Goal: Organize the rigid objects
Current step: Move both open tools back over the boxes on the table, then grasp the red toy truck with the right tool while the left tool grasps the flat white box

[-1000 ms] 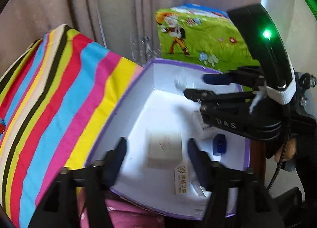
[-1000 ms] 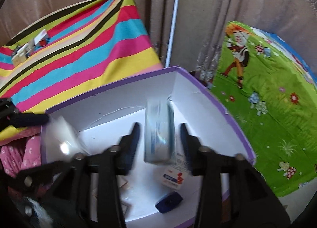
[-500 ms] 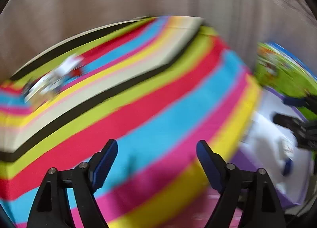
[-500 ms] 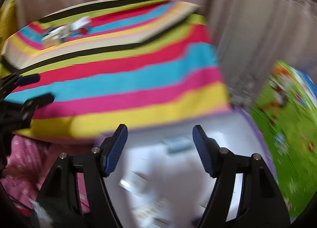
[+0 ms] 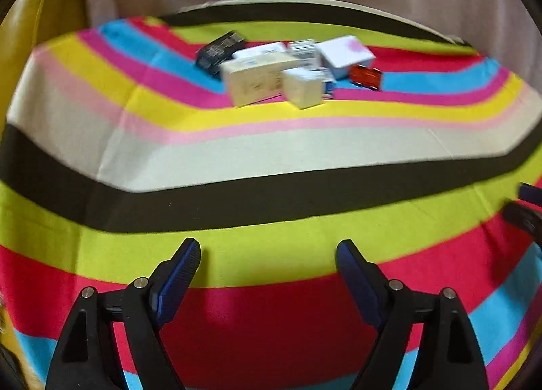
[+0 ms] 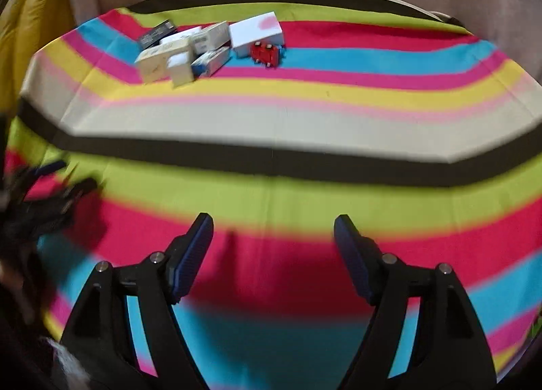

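Striped cloth (image 5: 271, 153) bears blurred, unreadable boxes (image 5: 257, 80); both tongs (image 5: 267, 264) (image 6: 272, 237) gape empty, right just widening.

Left hand-held gripper (image 5: 267, 263) agape, right hand-held gripper (image 6: 273, 237) just widened, empty

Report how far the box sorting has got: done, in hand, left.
Done: nothing in these views shows a finished part; no container is in sight. In hand: nothing. The left tongs and right tongs are both open and empty over the striped cloth, the right ones having just opened further. Left: the cluster of small boxes, the white box and the red item at the cloth's far end.
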{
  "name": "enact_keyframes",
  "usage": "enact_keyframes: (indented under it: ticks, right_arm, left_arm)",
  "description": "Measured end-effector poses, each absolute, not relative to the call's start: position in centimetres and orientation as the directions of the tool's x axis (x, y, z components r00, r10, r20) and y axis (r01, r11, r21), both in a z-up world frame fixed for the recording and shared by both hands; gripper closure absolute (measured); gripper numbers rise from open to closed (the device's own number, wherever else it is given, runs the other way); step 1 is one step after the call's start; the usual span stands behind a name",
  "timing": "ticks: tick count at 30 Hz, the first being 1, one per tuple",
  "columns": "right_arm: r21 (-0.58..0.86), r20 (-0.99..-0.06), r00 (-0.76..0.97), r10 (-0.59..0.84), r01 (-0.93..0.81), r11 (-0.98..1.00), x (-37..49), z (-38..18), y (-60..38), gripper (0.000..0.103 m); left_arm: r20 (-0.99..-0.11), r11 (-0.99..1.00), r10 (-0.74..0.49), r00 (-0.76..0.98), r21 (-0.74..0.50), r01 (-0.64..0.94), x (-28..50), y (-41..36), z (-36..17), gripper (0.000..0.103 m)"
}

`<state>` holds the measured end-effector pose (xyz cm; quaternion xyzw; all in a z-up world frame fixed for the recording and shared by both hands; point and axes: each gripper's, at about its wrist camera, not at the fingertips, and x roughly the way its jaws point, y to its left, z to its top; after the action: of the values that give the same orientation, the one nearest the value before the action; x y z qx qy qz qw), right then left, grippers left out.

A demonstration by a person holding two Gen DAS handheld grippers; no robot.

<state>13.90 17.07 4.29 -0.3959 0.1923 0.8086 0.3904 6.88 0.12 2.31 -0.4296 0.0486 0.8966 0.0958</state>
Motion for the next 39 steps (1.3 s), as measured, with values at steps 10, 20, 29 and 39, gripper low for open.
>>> enact_keyframes:
  ticks: [10, 20, 29, 39]
  right_arm:
    - [-0.032, -0.829, -0.322, 0.456, -0.788, -0.615, 2.4, 1.8, 30.6, 0.025]
    - [-0.016, -0.825, -0.436, 0.359, -0.617, -0.787, -3.7, 1.0, 39.4, 0.01]
    - [-0.071, -0.809, -0.504, 0.302, -0.426, -0.902, 0.0, 1.8, 32.7, 0.066]
    - [-0.004, -0.805, -0.504, 0.313, -0.523, -0.852, 7.2, 1.6, 27.6, 0.065]
  left_arm:
    - [-0.788, -0.973, 0.184, -0.587, -0.06, -0.224, 5.8, -0.2, 1.6, 0.011]
    - [-0.825, -0.965, 0.158, -0.543, -0.011, -0.263, 5.0, 1.6, 1.4, 0.001]
    - [-0.835, -0.973, 0.196, -0.514, -0.1, -0.208, -3.9, 4.9, 1.6, 0.001]
    - [-0.805, -0.994, 0.104, -0.584, -0.068, -0.084, -12.9, 9.0, 1.3, 0.021]
